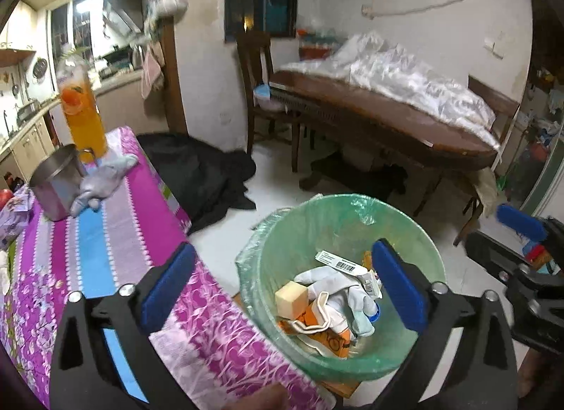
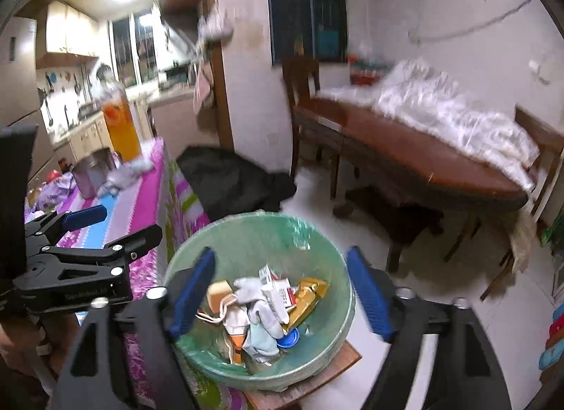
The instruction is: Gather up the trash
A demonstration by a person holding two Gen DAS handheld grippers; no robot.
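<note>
While both claws hang above the bin (image 1: 338,230), nothing is seen between their pads, so a drop-off step is judged to be finished or close to it. The left claw (image 1: 282,290) is released, its jaws spread wide, one pad over the surface's edge and the other over the bin mouth. The right claw (image 2: 282,295) is likewise released and empty, its jaws straddling the bin. Collected trash (image 2: 261,308) is noted lying at the bottom of the green-lined bin: paper scraps, a pale glove-like item, a yellow block and a blue cap. The bin stands on the floor just beside the surface (image 1: 105,244), which is covered by a pink, blue and white patterned cloth. On its far end a metal cup (image 1: 58,182), a crumpled grey cloth (image 1: 100,182) and a tall bottle of orange drink (image 1: 84,110) are recorded; the cloth is judged the likeliest remaining item. The next move would call for a reach back across the surface with jaws kept apart. Beyond, a wooden dining table (image 1: 405,121) bearing clear plastic, a chair (image 1: 257,68), and a dark heap on the floor (image 1: 201,170) are observed; a kitchen lies at left.
</note>
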